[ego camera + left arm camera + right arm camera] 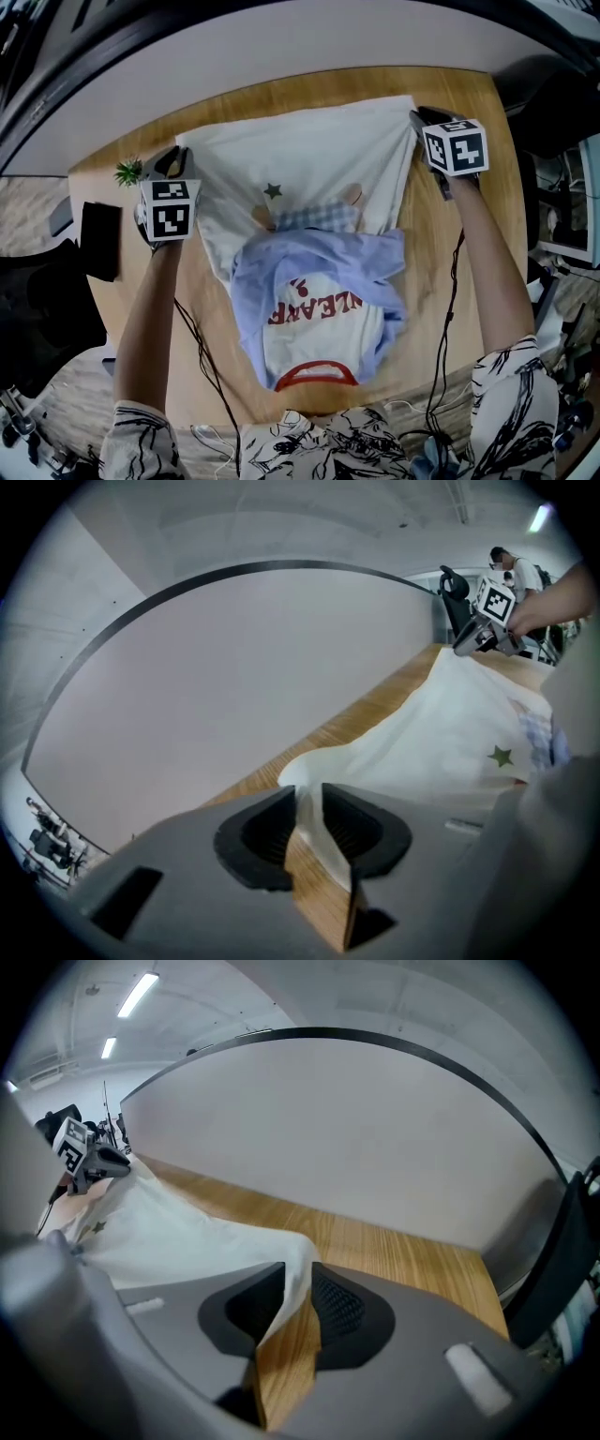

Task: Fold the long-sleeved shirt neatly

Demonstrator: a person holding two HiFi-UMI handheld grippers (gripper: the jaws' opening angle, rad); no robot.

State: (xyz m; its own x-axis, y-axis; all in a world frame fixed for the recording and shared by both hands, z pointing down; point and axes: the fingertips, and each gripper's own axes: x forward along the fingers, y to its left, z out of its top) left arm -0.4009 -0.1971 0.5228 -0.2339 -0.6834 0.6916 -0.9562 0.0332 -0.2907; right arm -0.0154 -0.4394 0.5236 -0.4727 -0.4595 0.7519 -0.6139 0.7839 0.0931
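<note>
Left of the shirt [309,150] stands a small plant [128,172].

Two hand-held grippers, left [177,156] and right [418,115], one shirt [314,164], one table [427,262], one small plant [128,172], one black slab [100,241].

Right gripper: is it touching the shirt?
Touching. The right gripper view shows the shirt with its white edge running between the slightly parted jaws of the right gripper, lying against one pad but not clamped.

Long-sleeved shirt [309,155] is just soft matt cloth; the table [427,281] under it is smooth wood grain, slight sheen.
</note>
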